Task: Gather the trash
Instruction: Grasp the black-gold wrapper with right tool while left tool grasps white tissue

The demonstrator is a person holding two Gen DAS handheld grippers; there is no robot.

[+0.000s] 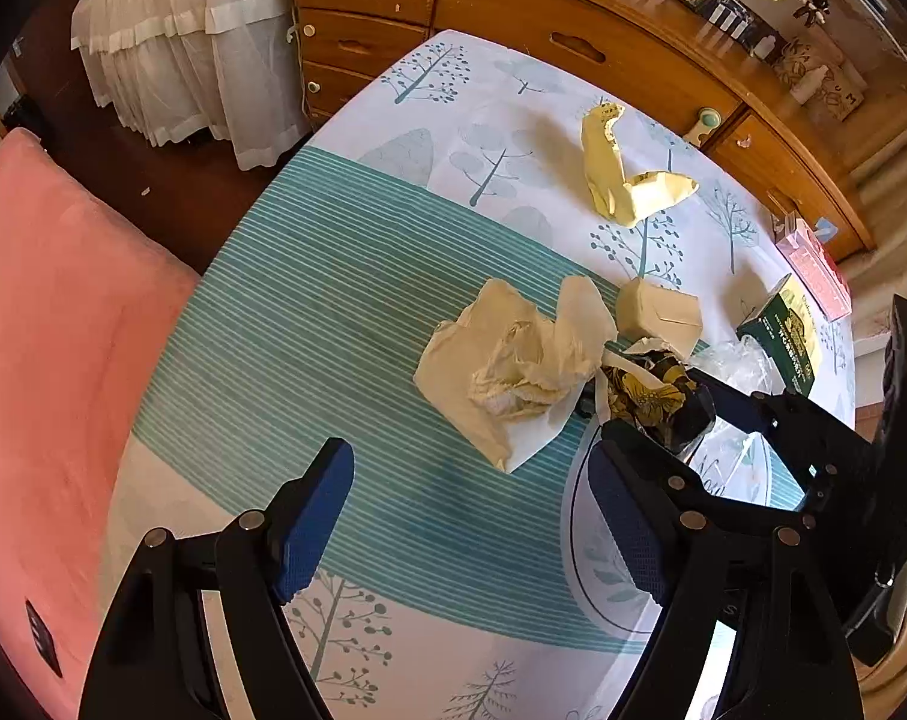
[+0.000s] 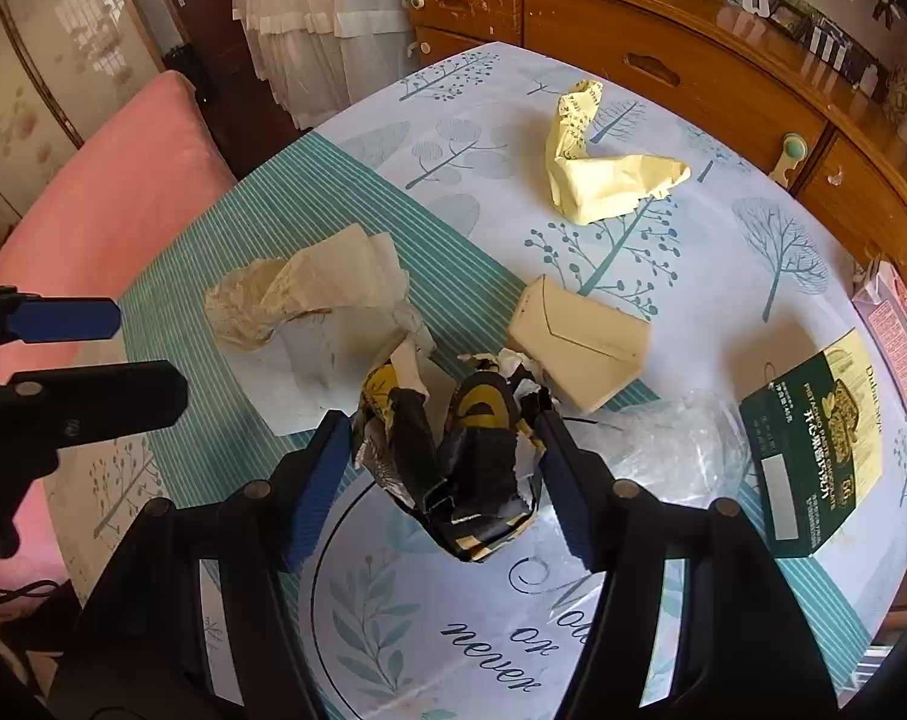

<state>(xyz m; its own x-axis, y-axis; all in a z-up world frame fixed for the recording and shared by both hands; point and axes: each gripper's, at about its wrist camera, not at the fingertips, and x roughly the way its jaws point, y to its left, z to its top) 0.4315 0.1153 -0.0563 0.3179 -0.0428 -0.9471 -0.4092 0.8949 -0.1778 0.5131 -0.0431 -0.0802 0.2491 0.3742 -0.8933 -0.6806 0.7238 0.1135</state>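
Trash lies scattered over the bench (image 2: 723, 192), which wears a cloth of teal stripes and printed trees. A black-and-yellow wad (image 2: 453, 462) sits near the middle of the right wrist view, between the blue pads of the right gripper (image 2: 444, 474). The jaws stand partly open with a pad close against each side of the wad; whether they press on it I cannot tell. At 10 o'clock from the wad lies a crumpled beige paper (image 2: 309, 294), touching it. At 2 o'clock sits a small beige box (image 2: 579, 342), just beside it. At 12 o'clock, well apart, is a twisted yellow wrapper (image 2: 603, 180). At 3 o'clock lies clear plastic (image 2: 669, 444), and beyond it a green carton (image 2: 813, 450).

The left gripper (image 1: 471, 516) hangs over the striped cloth with its jaws wide and nothing between them. In its view the beige paper (image 1: 513, 366) lies just ahead at 12 o'clock, the wad (image 1: 651, 396) at 1 o'clock with the right gripper (image 1: 717, 414) on it.
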